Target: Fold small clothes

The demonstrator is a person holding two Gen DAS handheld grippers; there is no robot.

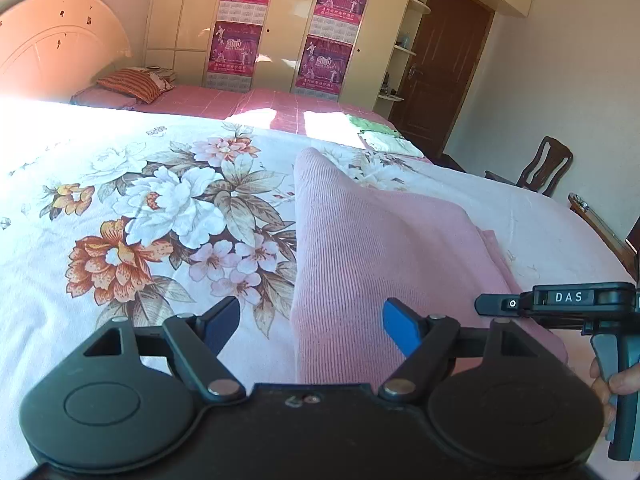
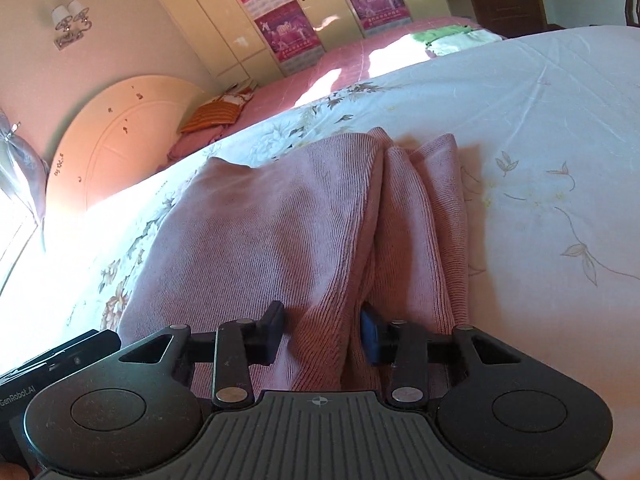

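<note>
Meanwhile, both angled down, left claw agape, right claw gripping sweater

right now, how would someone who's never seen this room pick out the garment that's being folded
Start at the large bed with the white floral bedspread that fills the foreground. On its near side lies a pink ribbed knit garment, partly folded over itself, just ahead of both hand-held grippers. It is the only pink knit on the flowered cover; the other clothes, a green and white pile, sit far off.

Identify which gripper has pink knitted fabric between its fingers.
The right gripper: a fold of the pink knitted garment sits between its fingers. The left gripper hovers open, gripping nothing.
</note>
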